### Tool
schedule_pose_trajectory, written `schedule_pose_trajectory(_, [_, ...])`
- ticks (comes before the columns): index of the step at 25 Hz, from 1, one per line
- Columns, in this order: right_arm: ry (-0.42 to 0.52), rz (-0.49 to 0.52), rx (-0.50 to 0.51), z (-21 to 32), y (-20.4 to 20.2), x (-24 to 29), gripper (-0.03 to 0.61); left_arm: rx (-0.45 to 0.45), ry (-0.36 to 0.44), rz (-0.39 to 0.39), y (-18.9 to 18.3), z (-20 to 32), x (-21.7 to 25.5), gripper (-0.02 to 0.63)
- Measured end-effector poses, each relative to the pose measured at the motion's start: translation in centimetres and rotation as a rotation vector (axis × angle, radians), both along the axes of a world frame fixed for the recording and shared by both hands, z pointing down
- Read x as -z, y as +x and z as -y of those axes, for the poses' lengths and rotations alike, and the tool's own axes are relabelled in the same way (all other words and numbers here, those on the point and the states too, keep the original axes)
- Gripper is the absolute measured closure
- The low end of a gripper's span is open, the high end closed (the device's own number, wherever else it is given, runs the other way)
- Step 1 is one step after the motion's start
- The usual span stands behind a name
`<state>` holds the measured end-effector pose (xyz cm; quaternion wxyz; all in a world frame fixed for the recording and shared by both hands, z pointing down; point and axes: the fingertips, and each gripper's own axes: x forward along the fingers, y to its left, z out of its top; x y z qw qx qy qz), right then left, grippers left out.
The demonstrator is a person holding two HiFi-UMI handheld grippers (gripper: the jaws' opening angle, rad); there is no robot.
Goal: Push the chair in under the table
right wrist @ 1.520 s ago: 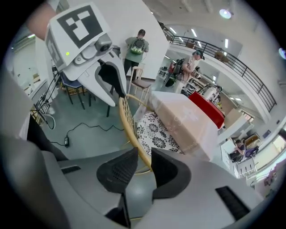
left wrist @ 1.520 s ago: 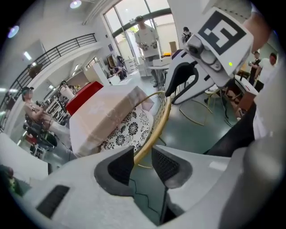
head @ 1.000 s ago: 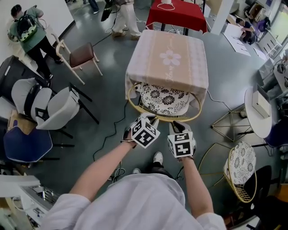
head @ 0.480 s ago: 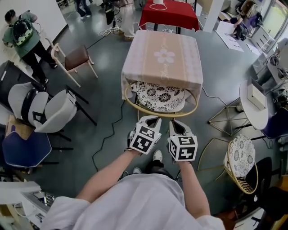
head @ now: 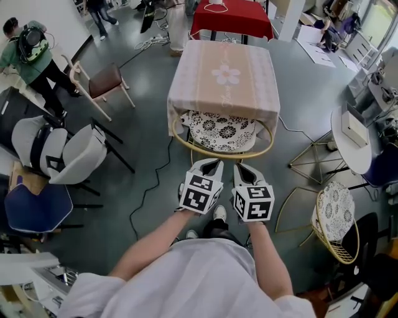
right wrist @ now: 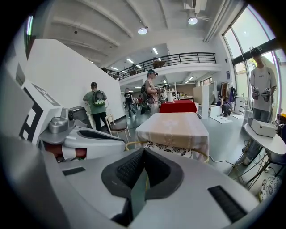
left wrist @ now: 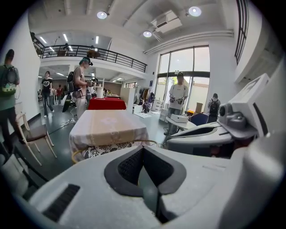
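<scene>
The chair, a yellow wire frame with a black-and-white flowered cushion, stands tucked under the near side of the square table with its pale pink cloth. Only its curved rim juts out. My left gripper and right gripper hover side by side just short of that rim, touching nothing. Both are shut and empty. In the left gripper view the left gripper points at the table and chair. In the right gripper view the right gripper faces the same table.
A wooden chair and white shell chairs stand to the left. A second wire chair and a round white table are on the right. A black cable runs over the floor. A red table and several people are beyond.
Both grippers have drawn back and up from the chair's rim, which they were at a second ago. The chair now sits slightly deeper under the cloth.
</scene>
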<state>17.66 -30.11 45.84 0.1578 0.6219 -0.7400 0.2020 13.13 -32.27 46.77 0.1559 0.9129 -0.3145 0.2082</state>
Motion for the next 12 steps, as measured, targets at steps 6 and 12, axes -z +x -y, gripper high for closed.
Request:
schedule_pose_trajectory(6, [-0.003,0.002,0.007,-0.07,-0.31,-0.04,0.575,0.001,-0.004,-0.006,-0.07,-0.18,0.04,0.607])
schedule_pose_trajectory(12, [-0.004,0.006,0.01,-0.32,-0.46,-0.09,0.575,-0.003,-0.006,-0.004,-0.04,-0.44,-0.03,0.607])
